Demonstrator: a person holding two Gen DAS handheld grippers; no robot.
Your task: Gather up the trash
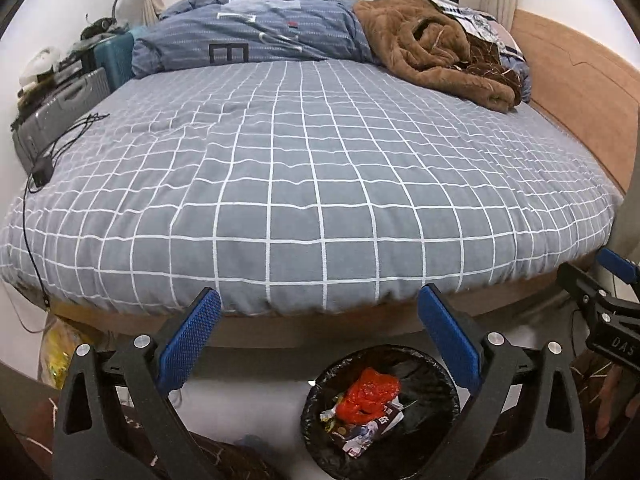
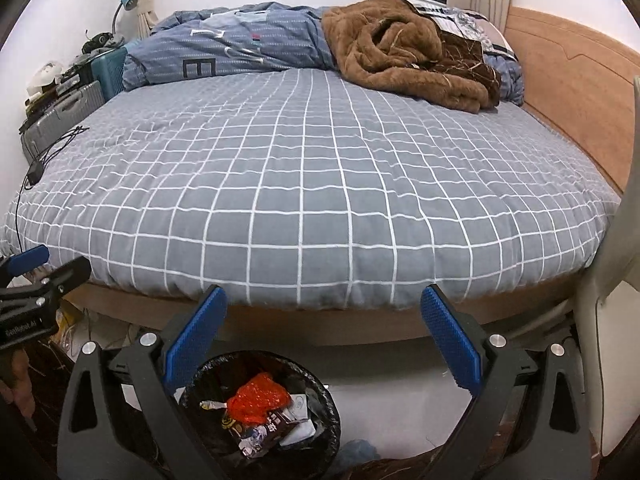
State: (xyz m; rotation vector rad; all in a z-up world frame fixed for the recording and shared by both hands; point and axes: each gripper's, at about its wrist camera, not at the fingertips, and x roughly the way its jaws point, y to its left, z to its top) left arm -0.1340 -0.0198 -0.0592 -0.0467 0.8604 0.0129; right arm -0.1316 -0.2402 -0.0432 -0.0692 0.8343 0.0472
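Observation:
A black-lined trash bin (image 1: 434, 368) (image 2: 320, 436) stands on the floor at the foot of the bed. Inside lie a crumpled red plastic bag (image 1: 370, 394) (image 2: 258, 398) and several wrappers. My left gripper (image 1: 320, 304) hangs above the bin with its blue pads wide apart and nothing between them. My right gripper (image 2: 324, 302) is also open and empty, above the bin and a little to its right. Each gripper shows at the edge of the other's view: the right gripper (image 1: 600, 284), the left gripper (image 2: 40, 268).
A bed with a grey checked cover (image 1: 304, 184) (image 2: 312, 184) fills the view. A blue duvet (image 1: 256, 32) and brown blanket (image 1: 436, 48) lie at its far side. Suitcases (image 1: 60, 108) and a black cable (image 1: 44, 168) sit at left, a wooden headboard (image 1: 580, 92) at right.

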